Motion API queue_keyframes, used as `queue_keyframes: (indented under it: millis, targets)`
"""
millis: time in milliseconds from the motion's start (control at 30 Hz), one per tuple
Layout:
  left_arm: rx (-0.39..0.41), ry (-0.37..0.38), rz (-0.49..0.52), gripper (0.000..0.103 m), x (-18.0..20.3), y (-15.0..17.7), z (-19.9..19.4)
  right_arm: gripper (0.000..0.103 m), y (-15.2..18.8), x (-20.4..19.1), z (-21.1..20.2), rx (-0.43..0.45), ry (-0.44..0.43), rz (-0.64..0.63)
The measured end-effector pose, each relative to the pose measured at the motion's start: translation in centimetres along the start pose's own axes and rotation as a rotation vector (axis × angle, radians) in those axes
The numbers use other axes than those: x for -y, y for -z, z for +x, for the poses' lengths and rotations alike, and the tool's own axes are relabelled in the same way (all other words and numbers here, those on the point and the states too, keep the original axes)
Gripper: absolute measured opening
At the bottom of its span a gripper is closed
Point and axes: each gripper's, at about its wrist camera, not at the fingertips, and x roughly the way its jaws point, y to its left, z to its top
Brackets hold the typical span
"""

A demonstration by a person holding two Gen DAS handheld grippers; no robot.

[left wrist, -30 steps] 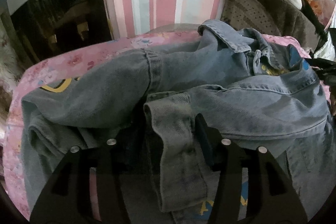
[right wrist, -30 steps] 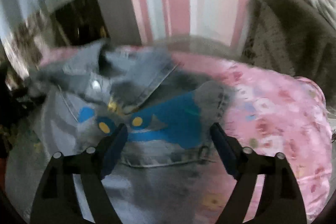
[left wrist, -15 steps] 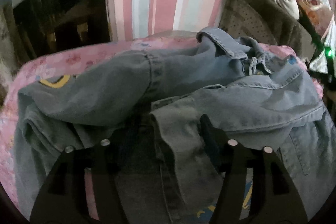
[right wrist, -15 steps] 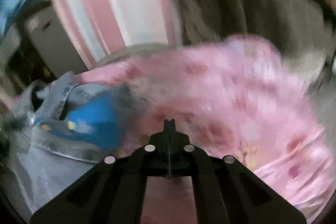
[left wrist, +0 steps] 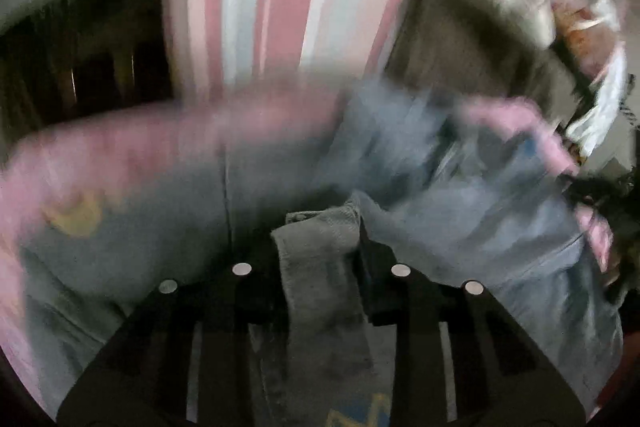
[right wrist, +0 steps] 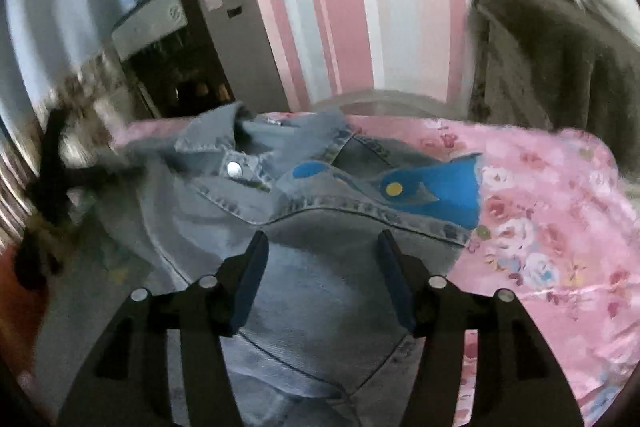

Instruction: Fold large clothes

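Denim fills both of my wrist views: a blue jean jacket (right wrist: 320,211) lies spread across a pink floral bedspread (right wrist: 540,227), its collar toward the pink-and-white striped wall (right wrist: 352,7). My left gripper (left wrist: 320,247) is clamped on a cuff (left wrist: 320,251) of the jacket, the strip of fabric pinched between its two black fingers (left wrist: 372,267) and hanging down past them; most of that view is smeared by motion blur, though the cuff itself is sharp. My right gripper (right wrist: 322,267) stands wide apart just above the jacket's back panel, nothing between its fingers (right wrist: 252,275). A blue patch with a yellow dot (right wrist: 436,191) shows near the jacket's right edge, beside bare bedspread. A dark cabinet (right wrist: 208,59) stands at the wall on the left, and a brown upholstered chair (right wrist: 560,67) on the right.
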Motion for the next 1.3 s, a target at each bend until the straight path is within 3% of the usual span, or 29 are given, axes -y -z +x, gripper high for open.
queue_keyframes:
  millis: [67,100,133,200,233,300,367,433,500,633,700,767,833,867,1000,1133,1200,1233,1267,1300]
  targets:
    - [0.217,0.003,0.135,0.029,2.0,-0.8,-4.8,0.058,0.5,-0.5,0.1,0.009,0.033,-0.029]
    - [0.254,-0.013,0.173,0.032,2.4,-0.9,-5.7,0.058,0.8,-0.1,0.4,-0.003,0.027,-0.01]
    - [0.248,-0.022,0.222,0.036,2.5,-1.0,-6.4,0.058,0.9,0.5,0.5,-0.013,0.022,0.006]
    - [0.12,0.029,0.24,0.061,0.9,-0.4,-5.5,0.058,1.1,1.6,1.0,-0.033,0.025,0.039]
    - [0.034,-0.005,0.224,0.068,-0.6,0.7,-4.4,0.056,1.2,2.0,1.0,-0.046,0.03,0.049]
    - [-0.057,-0.108,0.198,0.073,-2.9,2.7,-3.2,0.056,1.3,2.5,1.1,-0.055,0.049,0.049]
    - [-0.124,-0.142,0.111,0.073,-5.7,4.6,-2.7,0.056,1.1,2.8,1.0,-0.046,0.074,0.054]
    - [-0.117,-0.141,0.022,0.073,-7.1,5.1,-3.3,0.056,0.8,2.7,0.6,-0.019,0.093,0.055]
    - [-0.089,-0.128,-0.006,0.073,-6.7,4.8,-3.8,0.056,0.6,2.3,0.1,0.018,0.093,0.046]
    - [-0.11,-0.022,0.014,0.073,-2.2,3.6,-1.8,0.055,0.2,0.4,0.3,0.074,0.136,-0.053]
    - [-0.166,0.027,0.031,0.07,0.3,3.5,0.2,0.044,0.2,0.0,1.7,0.017,0.174,-0.095]
    - [-0.186,-0.063,0.1,0.069,1.9,3.9,2.3,0.036,0.6,0.1,3.3,-0.034,0.19,-0.105]
    - [-0.201,-0.097,0.117,0.065,1.9,3.8,3.6,0.032,0.9,0.3,4.2,-0.064,0.219,-0.118]
    - [-0.208,-0.107,0.107,0.057,1.5,3.7,4.0,0.032,0.9,0.5,4.5,-0.078,0.221,-0.114]
    - [-0.23,-0.066,0.014,0.054,-1.1,3.6,5.0,0.031,0.9,1.0,4.8,-0.087,0.208,-0.094]
    - [-0.197,-0.092,0.022,0.054,-0.7,3.6,3.7,0.032,1.0,1.4,4.1,-0.068,0.183,-0.066]
    - [-0.173,-0.108,0.008,0.067,-0.9,3.7,2.1,0.035,1.0,1.7,3.4,-0.059,0.175,-0.044]
    - [-0.145,-0.13,-0.001,0.073,-1.1,3.7,0.7,0.044,1.0,1.9,2.7,-0.048,0.171,-0.029]
    - [-0.11,-0.158,-0.011,0.088,-1.4,3.7,-0.8,0.054,1.0,2.0,1.9,-0.03,0.167,-0.016]
    - [-0.077,-0.187,-0.022,0.095,-1.8,3.7,-2.4,0.056,1.0,1.9,1.0,-0.009,0.168,-0.014]
